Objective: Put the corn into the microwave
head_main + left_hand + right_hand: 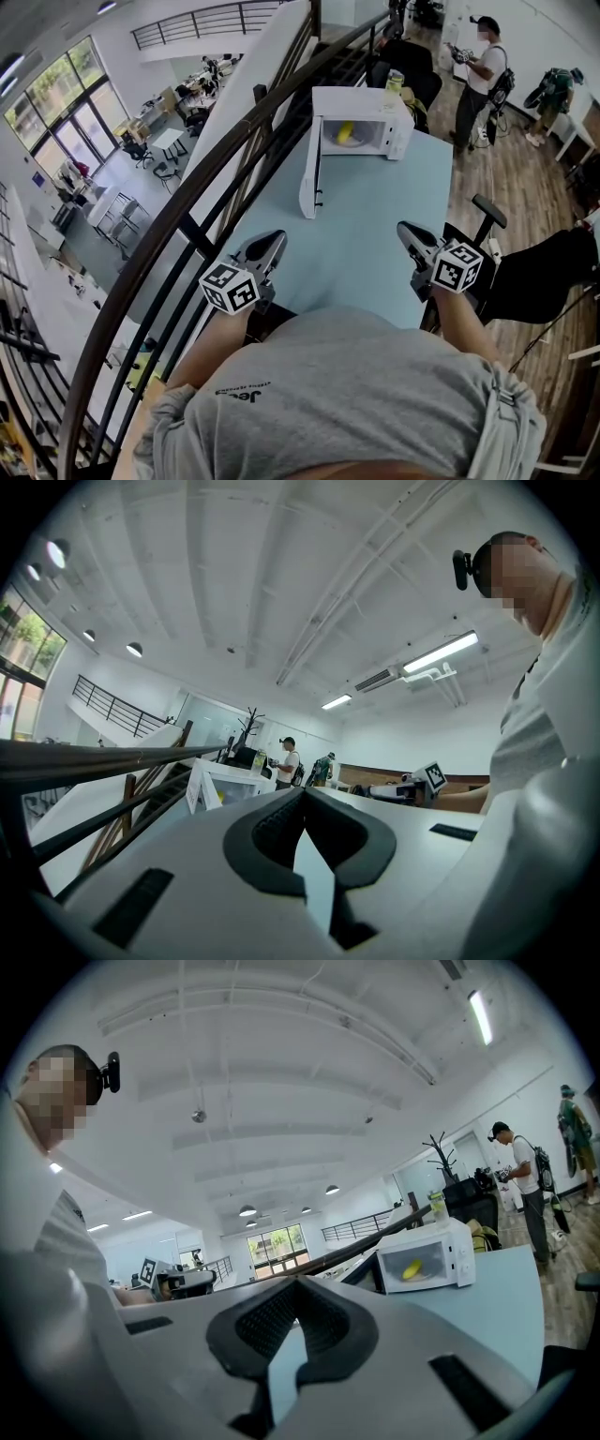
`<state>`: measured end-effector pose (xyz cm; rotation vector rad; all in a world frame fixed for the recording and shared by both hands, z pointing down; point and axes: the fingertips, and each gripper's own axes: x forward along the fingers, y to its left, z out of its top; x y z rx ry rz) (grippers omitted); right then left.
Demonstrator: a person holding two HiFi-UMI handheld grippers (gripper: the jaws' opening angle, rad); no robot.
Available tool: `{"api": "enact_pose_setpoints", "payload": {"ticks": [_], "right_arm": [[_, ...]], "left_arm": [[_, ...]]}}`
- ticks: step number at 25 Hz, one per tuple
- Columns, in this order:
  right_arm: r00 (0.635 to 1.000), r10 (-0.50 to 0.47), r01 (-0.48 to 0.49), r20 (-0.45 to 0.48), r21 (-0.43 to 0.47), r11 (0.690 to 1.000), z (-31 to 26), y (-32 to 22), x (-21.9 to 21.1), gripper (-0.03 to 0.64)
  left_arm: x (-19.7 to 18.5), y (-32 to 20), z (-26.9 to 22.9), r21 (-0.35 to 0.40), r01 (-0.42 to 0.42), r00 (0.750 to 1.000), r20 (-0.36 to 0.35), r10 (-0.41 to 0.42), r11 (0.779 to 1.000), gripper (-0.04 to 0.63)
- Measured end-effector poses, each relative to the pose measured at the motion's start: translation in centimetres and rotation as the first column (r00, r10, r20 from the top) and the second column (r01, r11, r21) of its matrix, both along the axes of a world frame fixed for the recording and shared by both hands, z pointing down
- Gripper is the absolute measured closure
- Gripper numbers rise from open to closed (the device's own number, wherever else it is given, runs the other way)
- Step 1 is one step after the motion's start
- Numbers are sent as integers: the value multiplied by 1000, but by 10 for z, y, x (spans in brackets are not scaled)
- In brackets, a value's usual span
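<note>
Inside the open microwave (366, 101) lies yellow corn (345, 132) (small, curved); left gripper (276, 238) and right gripper (406, 228) are pressed together.

Head view looks down; 3 views seemingly share microwave (361, 101).

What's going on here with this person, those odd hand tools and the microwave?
A person at a light blue table holds a tool in each hand. The left gripper and the right gripper are both near the table's near edge, with their fingers closed on nothing. At the far end, the white microwave has its door swung open, and the yellow corn lies inside. So the corn is in, and the door is not yet shut.
</note>
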<state>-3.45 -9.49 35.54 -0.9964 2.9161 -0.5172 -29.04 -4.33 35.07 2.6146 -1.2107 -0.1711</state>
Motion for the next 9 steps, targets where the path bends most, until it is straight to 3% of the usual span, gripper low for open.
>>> {"api": "enact_pose_setpoints", "payload": {"ticks": [9], "right_arm": [[1000,-7,7,-2,3,1000,1,5,3,601]], "left_arm": [[3,6,2,0,0,1000,-7,0,1000,577]]}}
